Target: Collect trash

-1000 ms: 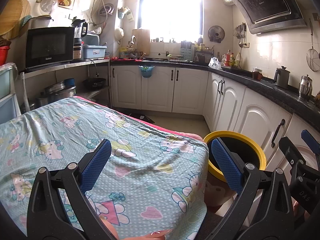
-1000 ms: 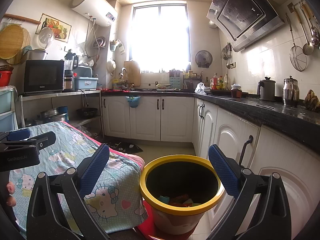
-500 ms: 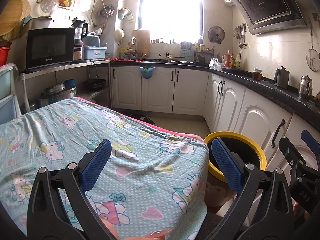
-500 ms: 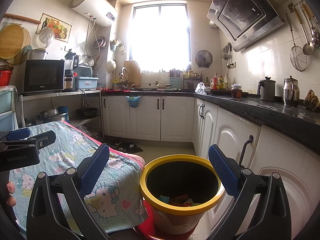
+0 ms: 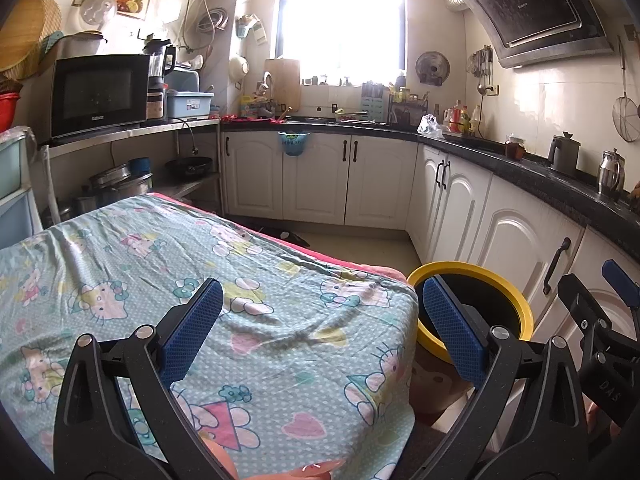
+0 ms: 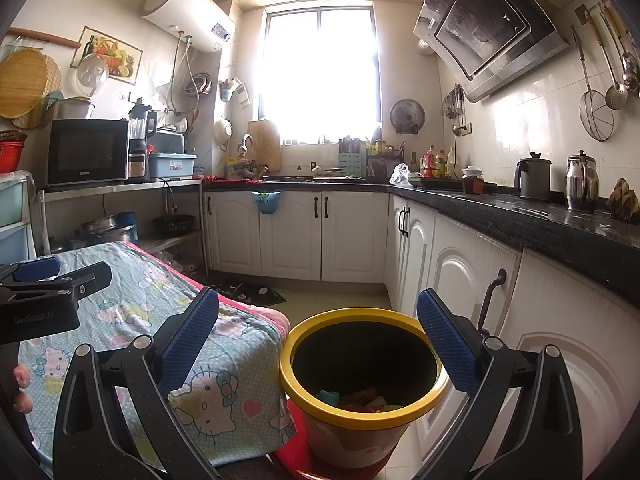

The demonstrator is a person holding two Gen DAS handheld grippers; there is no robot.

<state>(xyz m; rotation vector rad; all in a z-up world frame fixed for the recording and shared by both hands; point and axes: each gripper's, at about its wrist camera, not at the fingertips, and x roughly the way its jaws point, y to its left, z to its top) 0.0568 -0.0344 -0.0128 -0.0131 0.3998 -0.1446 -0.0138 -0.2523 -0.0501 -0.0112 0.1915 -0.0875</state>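
Now bin (image 6: 362,380) btwn R jaws.

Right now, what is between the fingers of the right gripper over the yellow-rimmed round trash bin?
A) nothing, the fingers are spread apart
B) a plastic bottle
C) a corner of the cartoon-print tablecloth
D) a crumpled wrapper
A: the right gripper has its blue-padded fingers spread wide with only air between them, above the yellow-rimmed round trash bin, where colourful scraps already lie at the bottom.
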